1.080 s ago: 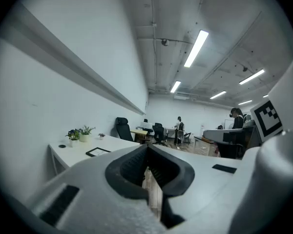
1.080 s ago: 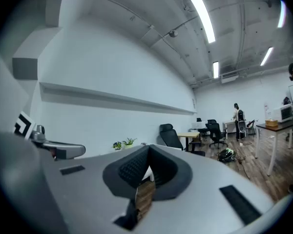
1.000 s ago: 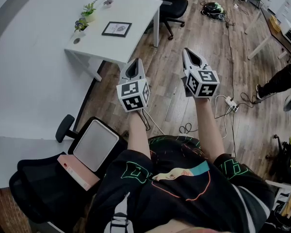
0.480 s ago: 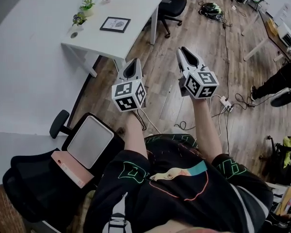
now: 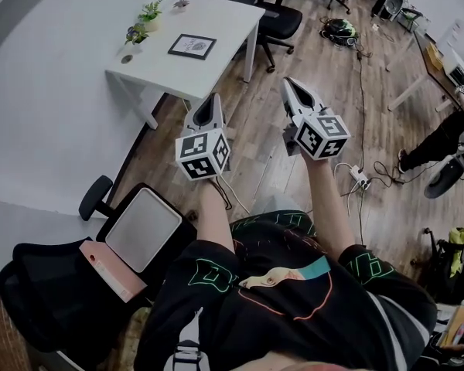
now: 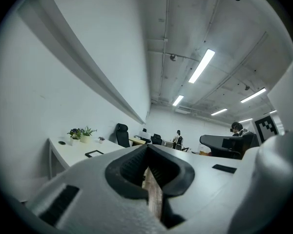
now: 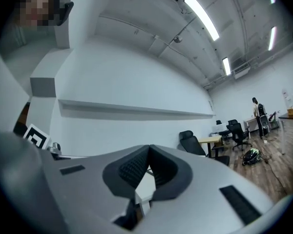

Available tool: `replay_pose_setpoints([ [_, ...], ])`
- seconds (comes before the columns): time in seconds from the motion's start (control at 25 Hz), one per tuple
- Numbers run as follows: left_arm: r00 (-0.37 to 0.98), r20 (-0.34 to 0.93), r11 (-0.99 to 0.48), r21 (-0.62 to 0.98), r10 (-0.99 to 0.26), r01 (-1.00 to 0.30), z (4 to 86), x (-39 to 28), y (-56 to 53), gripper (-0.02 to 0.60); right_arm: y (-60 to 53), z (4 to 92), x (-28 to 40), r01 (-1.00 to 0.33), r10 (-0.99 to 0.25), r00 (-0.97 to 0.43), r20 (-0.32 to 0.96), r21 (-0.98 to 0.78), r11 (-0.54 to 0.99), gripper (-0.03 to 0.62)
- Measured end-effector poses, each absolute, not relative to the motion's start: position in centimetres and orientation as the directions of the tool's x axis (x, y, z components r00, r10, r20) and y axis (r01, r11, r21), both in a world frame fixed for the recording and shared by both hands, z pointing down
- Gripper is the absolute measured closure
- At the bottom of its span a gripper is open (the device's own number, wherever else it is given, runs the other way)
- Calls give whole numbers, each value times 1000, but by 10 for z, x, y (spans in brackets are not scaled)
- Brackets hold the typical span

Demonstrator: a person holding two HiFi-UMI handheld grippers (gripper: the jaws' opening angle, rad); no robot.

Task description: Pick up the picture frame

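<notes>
Black-edged and lying flat near the middle of the white tabletop (image 5: 216, 22), the picture frame (image 5: 192, 46) is sitting well apart from both my tools. I am holding the left gripper (image 5: 214, 99) and right gripper (image 5: 291, 83) level, jaws pressed together on nothing, so I am judging I should be stepping closer, opening one wide and coming in low at a frame edge. I am finding no legible writing, since the frame's print is too small to read.

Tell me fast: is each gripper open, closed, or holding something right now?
Left gripper: closed, holding nothing.
Right gripper: closed, holding nothing.
</notes>
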State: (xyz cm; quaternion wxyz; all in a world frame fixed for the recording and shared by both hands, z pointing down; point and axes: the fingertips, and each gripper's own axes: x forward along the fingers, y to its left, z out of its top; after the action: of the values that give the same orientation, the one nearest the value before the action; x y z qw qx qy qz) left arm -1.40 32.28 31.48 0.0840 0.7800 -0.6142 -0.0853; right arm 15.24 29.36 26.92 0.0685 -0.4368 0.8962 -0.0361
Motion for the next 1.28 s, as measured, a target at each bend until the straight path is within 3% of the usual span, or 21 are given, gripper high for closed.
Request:
replay_pose_setpoints([
  [0.4, 285, -78, -296, 238, -955, -925, 306, -2, 315, 574, 293, 263, 166, -786, -797, -596, -94, -138, 603, 589],
  [0.6, 355, -129, -377, 343, -926, -860, 308, 15, 308, 575, 280, 272, 181, -791, -809, -581, -90, -173, 587, 589],
  [0.88, 319, -27, -317, 225, -947, -921, 326, 9, 286, 575, 249, 287, 165, -759, -789, -606, -100, -224, 612, 589],
  [1.28, 319, 70, -290, 273, -945, -917, 364, 30, 200, 575, 171, 316, 191, -777, -806, -591, -41, -238, 582, 589],
])
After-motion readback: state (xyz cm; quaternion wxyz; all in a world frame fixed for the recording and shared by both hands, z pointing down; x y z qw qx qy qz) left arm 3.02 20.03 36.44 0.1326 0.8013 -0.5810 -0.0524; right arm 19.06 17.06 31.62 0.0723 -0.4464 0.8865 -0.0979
